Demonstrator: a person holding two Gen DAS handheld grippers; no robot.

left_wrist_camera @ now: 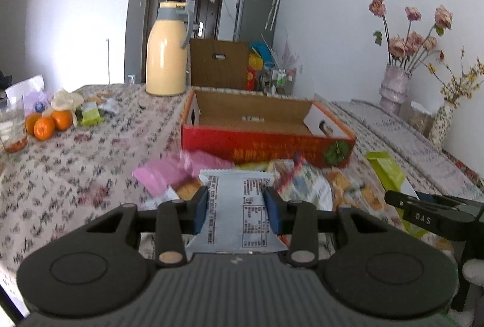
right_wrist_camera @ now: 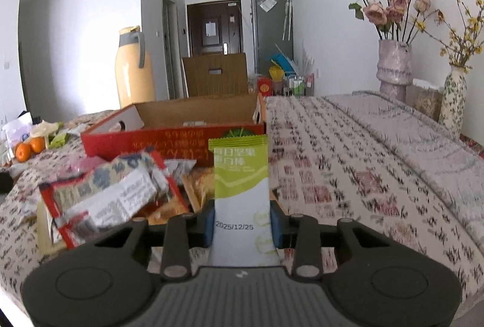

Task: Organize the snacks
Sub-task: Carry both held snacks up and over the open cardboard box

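Above the snack pile (left_wrist_camera: pixel 287 176), a white packet (left_wrist_camera: pixel 239 206) is clamped by the left gripper (left_wrist_camera: pixel 237 207) and a green one (right_wrist_camera: pixel 242 176) by the right gripper (right_wrist_camera: pixel 242 225); both should be released low inside the red box (left_wrist_camera: pixel 266 142).

Yellow thermos (left_wrist_camera: pixel 166 55), 3 oranges (left_wrist_camera: pixel 45 123), vases (right_wrist_camera: pixel 394 67)

An open box (left_wrist_camera: pixel 267 142) sits mid-table (left_wrist_camera: pixel 90 163), a flask (left_wrist_camera: pixel 166 52) behind its left corner, loose snack packets (left_wrist_camera: pixel 302 179) piled before it, oranges (left_wrist_camera: pixel 48 123) far left, flower vases (right_wrist_camera: pixel 394 67) at right.
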